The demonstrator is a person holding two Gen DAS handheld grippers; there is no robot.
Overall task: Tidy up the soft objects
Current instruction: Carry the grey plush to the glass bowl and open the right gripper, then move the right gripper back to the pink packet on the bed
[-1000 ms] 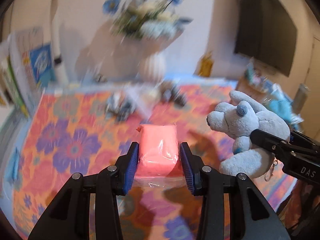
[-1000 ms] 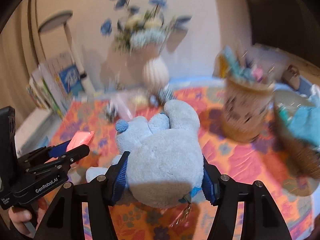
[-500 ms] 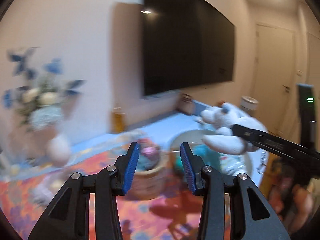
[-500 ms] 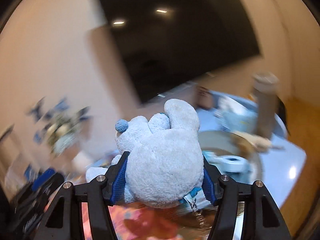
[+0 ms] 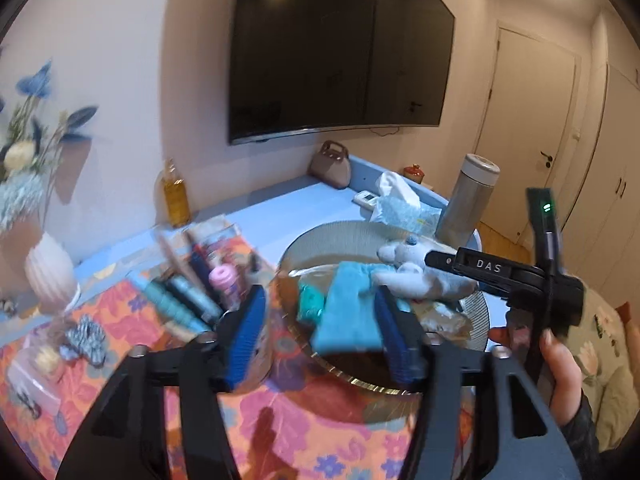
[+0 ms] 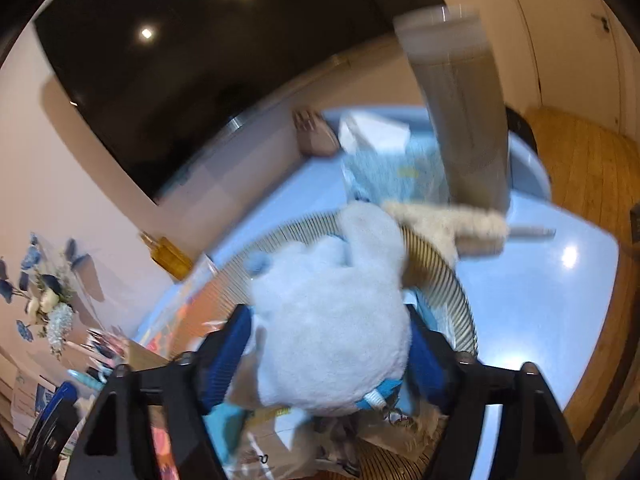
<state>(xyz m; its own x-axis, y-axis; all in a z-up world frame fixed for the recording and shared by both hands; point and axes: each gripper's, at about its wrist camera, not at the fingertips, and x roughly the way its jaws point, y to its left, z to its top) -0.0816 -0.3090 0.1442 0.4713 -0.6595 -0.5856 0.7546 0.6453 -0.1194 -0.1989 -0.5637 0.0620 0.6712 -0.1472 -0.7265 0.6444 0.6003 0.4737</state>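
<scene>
My right gripper [image 6: 328, 350] is shut on a pale blue plush toy [image 6: 332, 320] and holds it over the round ribbed basket [image 6: 440, 276]. In the left wrist view the toy [image 5: 416, 276] hangs over the same basket [image 5: 340, 236], which holds a turquoise cloth [image 5: 348, 312] and other soft items. My left gripper [image 5: 320, 340] is open and empty, in front of the basket's near side. The right gripper's body [image 5: 504, 276] shows at the right, held by a hand.
A small container of pens and tubes [image 5: 200, 292] stands left of the basket on the flowered cloth [image 5: 120, 320]. A steel flask [image 5: 468, 200], a tissue pack [image 5: 400, 204], an oil bottle [image 5: 176, 196], a white vase [image 5: 48, 276] and a wall TV [image 5: 340, 48] lie behind.
Both grippers swung right from the flowered cloth to the basket. The left gripper let go of the pink wrapped block and is now empty. The right gripper still holds the plush toy.
</scene>
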